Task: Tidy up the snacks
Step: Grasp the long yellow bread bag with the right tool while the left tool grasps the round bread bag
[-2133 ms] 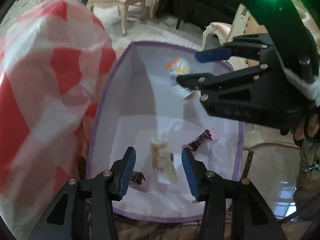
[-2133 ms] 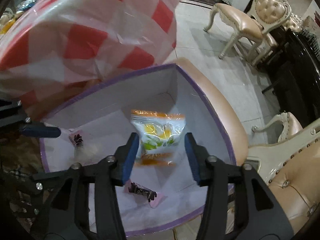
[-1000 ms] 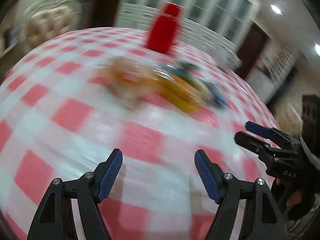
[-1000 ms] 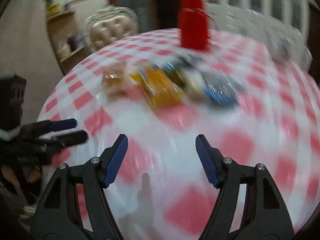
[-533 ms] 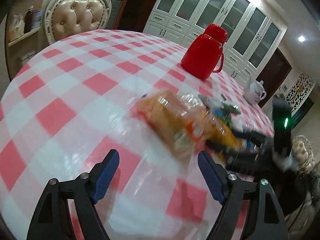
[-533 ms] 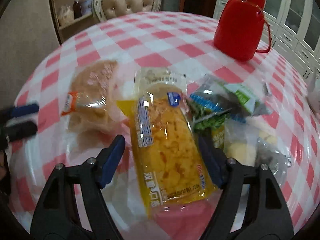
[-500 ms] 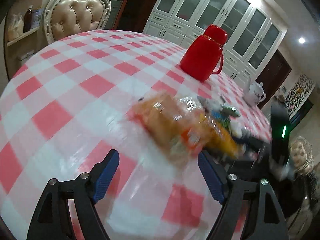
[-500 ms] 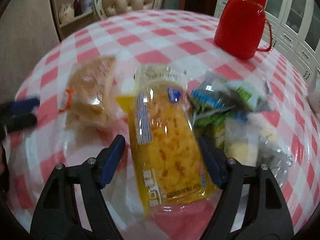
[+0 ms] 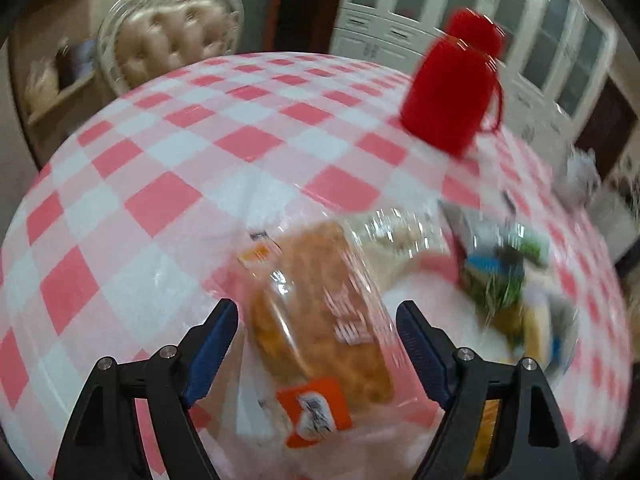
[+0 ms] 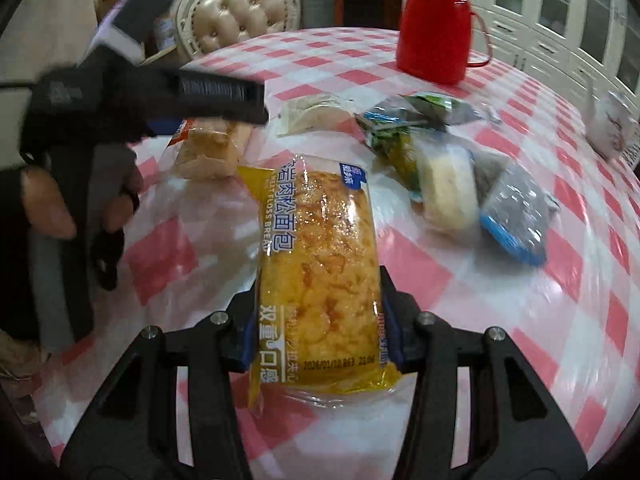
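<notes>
A yellow meat-floss bread packet (image 10: 320,264) lies on the red-checked table (image 10: 580,280). My right gripper (image 10: 319,324) is closing on the packet's near end, and both pads touch its sides. A brown bread packet with an orange label (image 9: 320,320) lies between the fingers of my left gripper (image 9: 316,348). Those jaws are closing but stand clear of the wrapper. In the right wrist view the left gripper (image 10: 224,100), held by a gloved hand (image 10: 60,208), hovers over that brown packet (image 10: 208,148).
More snacks lie in a heap right of the yellow packet: a white packet (image 10: 316,114), a green-blue one (image 10: 400,120), a pale cake (image 10: 444,184) and a grey one (image 10: 516,208). A red jug (image 10: 434,32) stands behind. A padded chair (image 10: 240,12) stands beyond the table's far edge.
The right gripper has dropped over the yellow packet and narrowed onto it. The left gripper has swung across the table to straddle the brown bread packet.
</notes>
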Available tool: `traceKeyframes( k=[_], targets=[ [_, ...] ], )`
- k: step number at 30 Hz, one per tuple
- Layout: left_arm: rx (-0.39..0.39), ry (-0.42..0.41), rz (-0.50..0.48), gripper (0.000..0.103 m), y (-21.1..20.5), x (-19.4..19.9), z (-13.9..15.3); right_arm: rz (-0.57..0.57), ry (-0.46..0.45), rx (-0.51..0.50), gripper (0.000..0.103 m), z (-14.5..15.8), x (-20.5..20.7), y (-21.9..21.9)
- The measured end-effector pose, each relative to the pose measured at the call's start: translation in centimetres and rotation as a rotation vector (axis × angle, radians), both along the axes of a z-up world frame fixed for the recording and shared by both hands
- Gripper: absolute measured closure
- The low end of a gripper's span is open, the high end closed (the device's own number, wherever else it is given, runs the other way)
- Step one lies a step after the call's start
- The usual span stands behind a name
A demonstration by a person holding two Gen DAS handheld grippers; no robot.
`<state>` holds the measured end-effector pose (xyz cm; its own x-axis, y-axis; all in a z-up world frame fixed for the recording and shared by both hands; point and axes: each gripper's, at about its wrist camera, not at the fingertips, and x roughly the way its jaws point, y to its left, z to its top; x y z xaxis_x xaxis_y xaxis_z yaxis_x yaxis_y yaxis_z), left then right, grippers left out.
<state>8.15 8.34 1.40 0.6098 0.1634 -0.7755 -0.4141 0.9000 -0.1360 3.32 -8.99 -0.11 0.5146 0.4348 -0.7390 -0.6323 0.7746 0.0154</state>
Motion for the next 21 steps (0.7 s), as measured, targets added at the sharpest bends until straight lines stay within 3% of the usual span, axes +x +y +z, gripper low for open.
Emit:
traceKeyframes(
  k=[1,2,11,17,21],
  targets=[
    [0.059,-0.011,-0.028,0.046,-0.6,-0.3,0.0,-0.015,-0.002,0.006,0.05,0.1,-0.3,-0.4],
    [0.089,-0.02,-0.049,0.049,-0.9,-0.6,0.1,-0.031,-0.002,0.024,0.05,0.2,-0.5,-0.8],
    [0.115,-0.159,-0.113,0.051,-3.3,-6.3,3.1,-0.147,-0.077,0.163,0.051,2.8,-3.9,-4.3],
    [0.127,-0.264,-0.18,0.051,-6.4,-10.7,5.0,-0.182,-0.129,0.188,0.051,4.1,-8.2,-6.2],
    [0.109,-0.291,-0.239,0.051,-8.2,-13.1,5.4,-0.203,-0.147,0.173,0.051,4.4,-10.9,-7.9]
  ],
)
